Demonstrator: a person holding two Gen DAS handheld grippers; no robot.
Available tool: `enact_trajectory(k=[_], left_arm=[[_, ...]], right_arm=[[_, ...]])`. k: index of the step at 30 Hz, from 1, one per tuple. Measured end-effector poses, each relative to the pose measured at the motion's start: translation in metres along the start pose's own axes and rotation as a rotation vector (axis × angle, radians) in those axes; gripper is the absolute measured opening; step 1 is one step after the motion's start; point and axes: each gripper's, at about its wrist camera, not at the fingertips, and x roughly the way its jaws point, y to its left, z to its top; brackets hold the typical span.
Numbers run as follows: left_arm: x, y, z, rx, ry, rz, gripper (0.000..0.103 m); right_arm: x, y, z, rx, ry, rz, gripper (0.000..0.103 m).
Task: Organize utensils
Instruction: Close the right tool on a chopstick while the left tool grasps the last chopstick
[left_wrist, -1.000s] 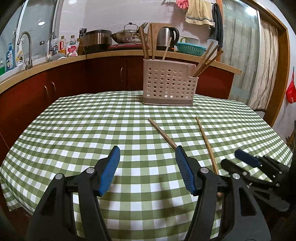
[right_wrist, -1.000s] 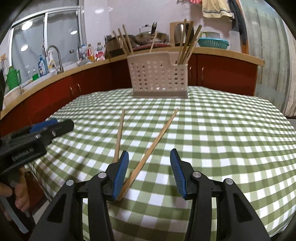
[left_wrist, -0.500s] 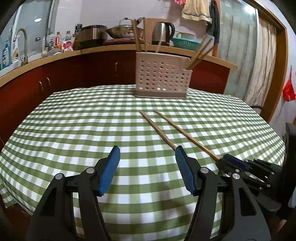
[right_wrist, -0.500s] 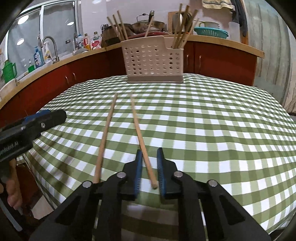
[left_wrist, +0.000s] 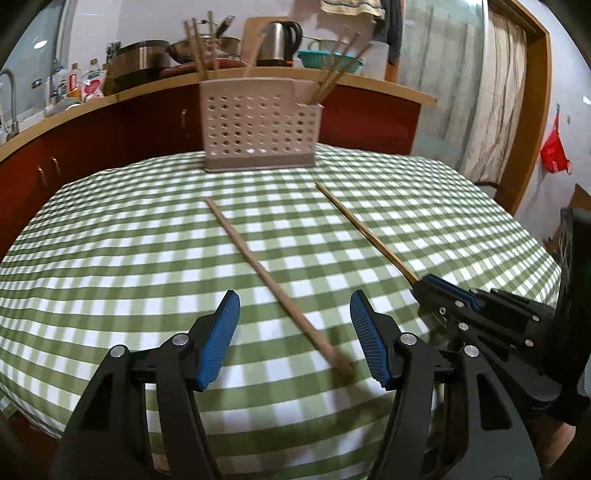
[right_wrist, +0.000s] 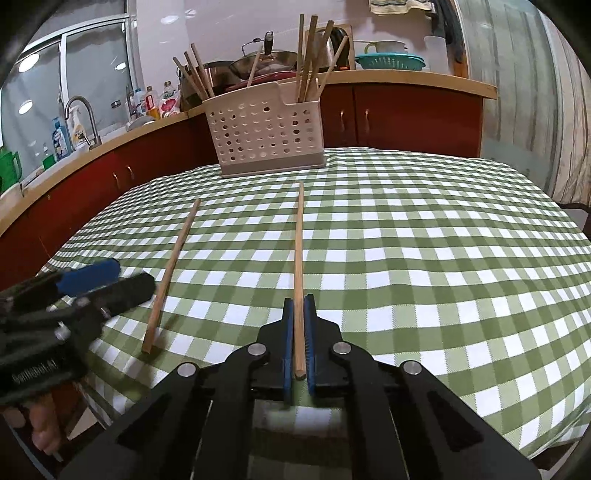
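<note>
Two wooden chopsticks are on the green checked tablecloth. My right gripper is shut on the near end of one chopstick, which points toward the holder; it also shows in the left wrist view. My left gripper is open, its jaws on either side of the near end of the other chopstick, which lies on the cloth and also shows in the right wrist view. A beige perforated utensil holder with several chopsticks stands at the far edge of the table; it also shows in the right wrist view.
The round table drops off close below both grippers. A wooden counter with red cabinets, pots, a kettle and a sink tap runs behind the table. A curtain hangs at the right.
My right gripper closed on its chopstick and swung it round to point straight ahead. My left gripper shifted right, so the loose chopstick now lies between its open jaws.
</note>
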Motion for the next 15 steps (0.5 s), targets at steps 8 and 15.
enact_trajectory(k=[8, 15], left_arm=[[0.01, 0.011, -0.016, -0.004, 0.079, 0.019, 0.059], [-0.001, 0.031, -0.022, -0.019, 0.075, 0.041, 0.051]], right_arm=[[-0.002, -0.001, -0.001, 0.01, -0.003, 0.013, 0.006], [-0.001, 0.004, 0.0, -0.002, -0.002, 0.019, 0.006]])
